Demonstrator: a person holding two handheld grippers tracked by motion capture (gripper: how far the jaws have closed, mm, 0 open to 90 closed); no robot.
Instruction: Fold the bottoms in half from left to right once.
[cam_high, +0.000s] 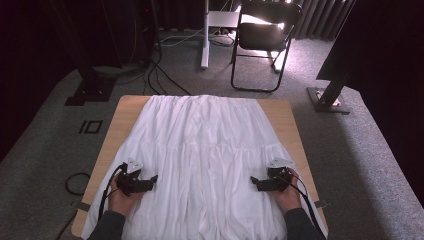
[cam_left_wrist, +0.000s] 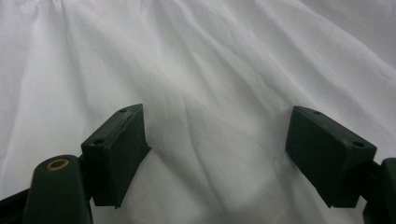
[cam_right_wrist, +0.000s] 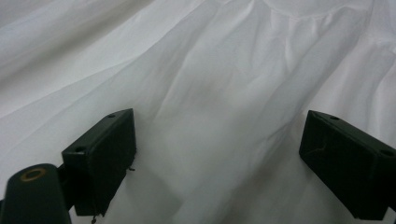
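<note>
- On the wooden table (cam_high: 121, 107), a white skirt (cam_high: 205, 150) lies spread flat. It covers most of the top, from the far edge to the near edge, and hangs a bit over the near edge.
- Only strips of bare wood show along the left and right edges and at the two far corners.
- The left gripper (cam_high: 153, 179) sits over the skirt near the near left corner. Its jaws are wide apart, with cloth under them but nothing pinched.
- The right gripper (cam_high: 254, 181) sits over the skirt near the near right corner. Its jaws are wide apart too, holding nothing.
- Both grippers point in toward the middle of the skirt.
- My guess is the work has hardly begun: the skirt is laid out and pretty smooth, with no fold in it yet.
- What seems left is grabbing the cloth and folding it.
- Count: one skirt, one table, two grippers, two hands. Behind the table stands one black chair (cam_high: 263, 35).
</note>
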